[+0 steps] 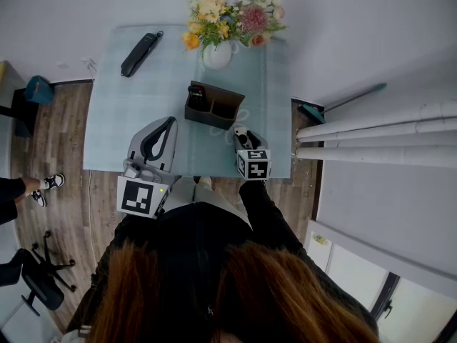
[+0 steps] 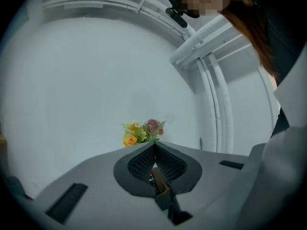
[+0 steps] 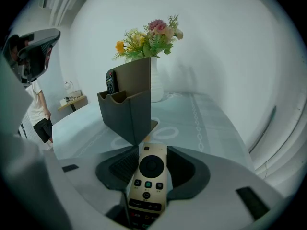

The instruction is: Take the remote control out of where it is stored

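Extraction looks done — the remote control [image 3: 149, 174] is clear of the holder [image 3: 127, 111], just off its 5 o'clock corner in the head view, and the right gripper [image 3: 152, 155] clamps it with jaws set wide. Only setting it down may remain. A black remote [image 3: 111, 82] sits in the holder's 9 o'clock pocket. The left gripper [image 2: 154, 150] is empty — jaws together.

No legible text, brand or number anywhere; button marks on the remote control [image 3: 148, 181] too small
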`<state>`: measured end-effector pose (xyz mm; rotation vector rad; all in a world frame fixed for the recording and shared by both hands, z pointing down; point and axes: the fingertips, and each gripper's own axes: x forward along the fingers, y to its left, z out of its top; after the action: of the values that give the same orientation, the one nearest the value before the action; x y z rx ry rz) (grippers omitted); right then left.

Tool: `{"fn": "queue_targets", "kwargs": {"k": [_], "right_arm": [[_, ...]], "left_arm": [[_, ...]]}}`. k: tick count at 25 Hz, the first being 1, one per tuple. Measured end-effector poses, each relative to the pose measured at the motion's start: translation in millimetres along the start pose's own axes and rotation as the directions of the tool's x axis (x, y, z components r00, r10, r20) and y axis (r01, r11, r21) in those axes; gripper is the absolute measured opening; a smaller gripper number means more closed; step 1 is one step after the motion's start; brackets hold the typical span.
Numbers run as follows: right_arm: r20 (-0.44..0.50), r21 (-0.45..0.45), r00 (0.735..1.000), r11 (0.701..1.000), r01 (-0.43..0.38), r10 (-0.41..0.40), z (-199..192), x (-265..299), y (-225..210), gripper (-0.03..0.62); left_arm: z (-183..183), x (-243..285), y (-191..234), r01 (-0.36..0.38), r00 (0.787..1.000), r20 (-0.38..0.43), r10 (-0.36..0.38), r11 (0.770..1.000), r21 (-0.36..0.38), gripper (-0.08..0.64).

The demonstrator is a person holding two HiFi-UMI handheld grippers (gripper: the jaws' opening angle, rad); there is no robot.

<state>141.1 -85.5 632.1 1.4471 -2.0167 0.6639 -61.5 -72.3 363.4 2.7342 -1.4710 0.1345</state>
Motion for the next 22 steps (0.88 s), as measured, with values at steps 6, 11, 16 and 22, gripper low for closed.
{"fn": "queue_targets", "kwargs": {"k": [6, 11, 16, 22], "right_arm": [[0.015, -0.016, 1.000, 1.000, 0.009, -0.008, 4.0, -0.8, -1.2, 0.189], [0.037, -0.029, 0.999, 0.999, 0.013, -0.012, 11.5, -5.8, 1.7, 0.148], [0.072, -0.034, 0.997, 0.999, 0.022, -0.020, 20.7, -13.4, 4.6, 0.031], [0.115, -0.047, 0.993, 0.999, 0.022, -0.017, 34.7, -21.7, 9.3, 0.018]], "left_arm": [[1.0, -1.0, 0.8, 0.000, 1.000, 0.008, 0.000, 1.000, -0.001, 0.005], [0.5, -1.6, 1.2, -0.002, 1.000, 0.014, 0.003, 1.000, -0.010, 0.005], [-0.2, -1.8, 0.1, 0.007, 1.000, 0.022, -0.007, 1.000, -0.003, 0.005], [0.2, -0.5, -0.1, 0.007, 1.000, 0.012, -0.007, 1.000, -0.005, 0.005]]}}
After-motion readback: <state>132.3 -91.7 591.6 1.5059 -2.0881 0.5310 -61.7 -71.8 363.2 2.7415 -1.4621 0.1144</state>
